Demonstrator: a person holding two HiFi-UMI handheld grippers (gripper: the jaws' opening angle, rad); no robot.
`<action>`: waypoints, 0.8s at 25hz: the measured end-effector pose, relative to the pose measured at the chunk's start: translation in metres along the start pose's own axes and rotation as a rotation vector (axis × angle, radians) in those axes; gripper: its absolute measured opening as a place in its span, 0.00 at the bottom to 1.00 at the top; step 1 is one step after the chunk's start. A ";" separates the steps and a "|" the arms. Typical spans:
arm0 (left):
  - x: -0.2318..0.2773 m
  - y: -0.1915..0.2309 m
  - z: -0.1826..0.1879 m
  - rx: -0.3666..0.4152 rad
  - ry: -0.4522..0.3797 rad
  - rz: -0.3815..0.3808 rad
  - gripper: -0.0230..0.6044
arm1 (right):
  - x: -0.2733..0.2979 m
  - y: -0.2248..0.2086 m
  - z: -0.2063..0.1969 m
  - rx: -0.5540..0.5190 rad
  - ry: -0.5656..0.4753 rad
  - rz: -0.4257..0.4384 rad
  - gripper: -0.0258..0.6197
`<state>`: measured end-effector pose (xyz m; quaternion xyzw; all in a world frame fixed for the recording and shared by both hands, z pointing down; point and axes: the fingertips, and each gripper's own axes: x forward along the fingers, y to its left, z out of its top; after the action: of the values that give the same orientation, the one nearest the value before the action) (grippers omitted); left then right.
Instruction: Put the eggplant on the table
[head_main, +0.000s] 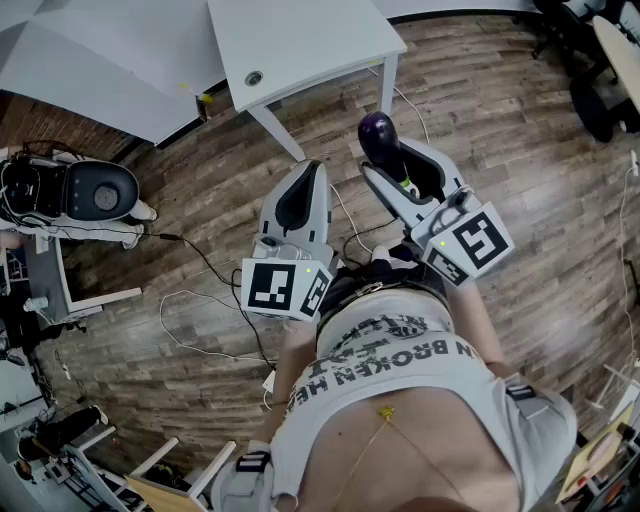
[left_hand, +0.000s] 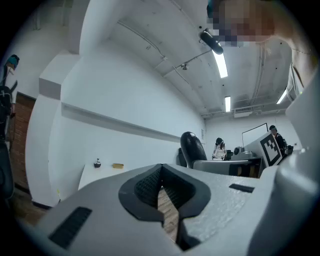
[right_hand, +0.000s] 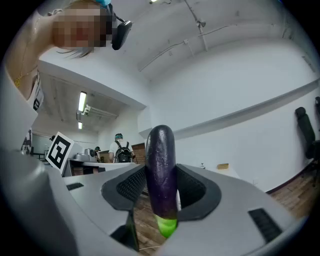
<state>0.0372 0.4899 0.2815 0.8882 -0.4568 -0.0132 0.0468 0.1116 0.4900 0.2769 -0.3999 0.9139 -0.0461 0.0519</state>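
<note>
Wood floor (head_main: 520, 120), white tabletop (head_main: 300, 40) ahead. Right tongs (right_hand: 161, 192) clamped on the eggplant (right_hand: 161, 165), held over the floor just short of the tabletop. Left tongs (left_hand: 161, 187) closed, empty.

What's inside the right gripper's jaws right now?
A purple eggplant stands upright in the right gripper, green stem end pointing down. The pads press on its sides and cover them there. Wooden floor shows below.

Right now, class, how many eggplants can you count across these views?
1. The eggplant stands upright, clamped in the right gripper, green end down. No other shows, though one may be hidden.
</note>
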 end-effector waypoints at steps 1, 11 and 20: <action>0.000 0.000 -0.001 0.000 0.000 0.000 0.03 | 0.000 0.000 -0.001 0.001 0.002 0.000 0.33; 0.001 0.002 -0.009 -0.010 0.003 0.019 0.03 | 0.002 -0.001 -0.008 0.000 0.002 0.039 0.33; -0.004 0.012 -0.030 -0.057 0.029 0.080 0.03 | 0.015 -0.008 -0.026 0.009 0.059 0.064 0.33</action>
<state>0.0273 0.4883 0.3127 0.8677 -0.4906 -0.0116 0.0791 0.1037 0.4751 0.3031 -0.3686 0.9272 -0.0605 0.0280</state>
